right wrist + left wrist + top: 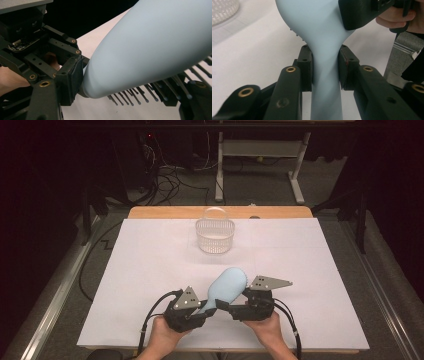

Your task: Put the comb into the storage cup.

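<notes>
A pale blue hairbrush [227, 287] hangs just above the white table near the front edge, head pointing away and to the right. My left gripper [207, 309] is shut on its narrow handle [325, 75], one pad on each side. My right gripper [225, 306] comes in from the right at the base of the brush head [150, 45]. One pad [72, 80] lies against the smooth back, while the other sits at the tips of the bristles [140, 97]. In the left gripper view, the right gripper [357, 12] shows at the top right with a hand behind it.
A clear plastic basket [215, 236] with a perforated wall stands at the back middle of the table. White paper [150, 270] covers the tabletop. Cables trail from both grippers toward the front edge. Beyond the table are desk legs and floor cables.
</notes>
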A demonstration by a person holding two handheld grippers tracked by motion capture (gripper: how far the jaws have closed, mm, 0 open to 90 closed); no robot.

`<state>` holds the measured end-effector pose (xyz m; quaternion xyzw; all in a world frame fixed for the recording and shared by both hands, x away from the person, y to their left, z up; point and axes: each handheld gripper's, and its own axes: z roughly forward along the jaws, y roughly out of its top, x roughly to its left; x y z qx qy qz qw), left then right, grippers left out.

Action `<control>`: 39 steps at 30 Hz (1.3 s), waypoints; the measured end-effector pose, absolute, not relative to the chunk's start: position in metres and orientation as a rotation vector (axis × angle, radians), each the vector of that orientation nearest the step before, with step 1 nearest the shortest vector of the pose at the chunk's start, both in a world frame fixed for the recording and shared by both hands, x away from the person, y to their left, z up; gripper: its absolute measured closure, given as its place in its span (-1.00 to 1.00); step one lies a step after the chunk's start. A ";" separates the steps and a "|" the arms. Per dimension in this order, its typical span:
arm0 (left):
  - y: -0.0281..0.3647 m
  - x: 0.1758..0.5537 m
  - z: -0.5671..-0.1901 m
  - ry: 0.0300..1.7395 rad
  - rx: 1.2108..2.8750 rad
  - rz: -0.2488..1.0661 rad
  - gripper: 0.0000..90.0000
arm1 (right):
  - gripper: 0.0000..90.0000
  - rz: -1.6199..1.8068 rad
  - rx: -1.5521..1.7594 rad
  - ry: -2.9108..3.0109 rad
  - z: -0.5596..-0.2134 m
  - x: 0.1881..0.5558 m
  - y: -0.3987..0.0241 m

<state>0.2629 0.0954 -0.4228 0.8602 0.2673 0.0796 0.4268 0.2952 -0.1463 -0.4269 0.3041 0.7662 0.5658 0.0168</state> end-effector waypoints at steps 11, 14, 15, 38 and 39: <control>0.094 0.261 -0.421 0.650 2.163 0.214 0.49 | -0.03 1.838 0.973 2.432 -0.424 0.298 -0.152; 0.095 0.261 -0.421 0.649 2.159 0.203 0.49 | 0.02 1.863 0.985 2.437 -0.423 0.299 -0.153; 0.095 0.261 -0.420 0.648 2.159 0.201 0.49 | 0.04 1.877 0.988 2.439 -0.423 0.299 -0.154; 0.101 0.262 -0.418 0.622 2.139 0.188 0.48 | 0.29 1.959 0.992 2.506 -0.415 0.305 -0.152; 0.102 0.263 -0.418 0.618 2.135 0.184 0.48 | 0.29 1.960 0.987 2.507 -0.414 0.305 -0.151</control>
